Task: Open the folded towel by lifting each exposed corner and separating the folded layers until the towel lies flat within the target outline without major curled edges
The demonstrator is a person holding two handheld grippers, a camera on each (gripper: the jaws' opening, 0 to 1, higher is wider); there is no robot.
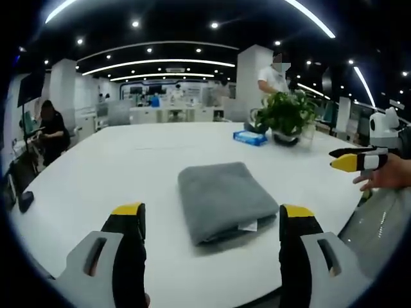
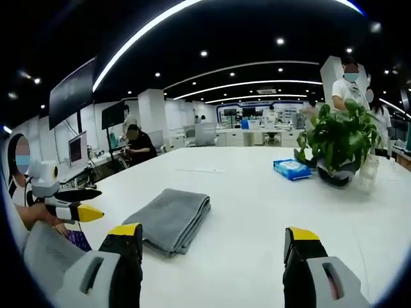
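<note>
A grey towel (image 1: pixel 225 199) lies folded on the white table (image 1: pixel 128 167), a small white tag (image 1: pixel 248 225) showing at its near edge. My left gripper (image 1: pixel 212 212) stands open just short of that edge, one jaw on each side of the towel and nothing held. In the right gripper view the towel (image 2: pixel 170 218) lies left of centre. My right gripper (image 2: pixel 213 234) is open over bare table to its right. The left gripper (image 2: pixel 77 206) enters that view from the left, and the right gripper (image 1: pixel 356 160) enters the left gripper view from the right, with a hand behind it.
A potted plant (image 1: pixel 286 115) (image 2: pixel 340 138) and a blue packet (image 1: pixel 250 136) (image 2: pixel 292 169) stand at the far side of the table. A dark small object (image 1: pixel 26 200) lies near the left table edge. People sit and stand around the room behind.
</note>
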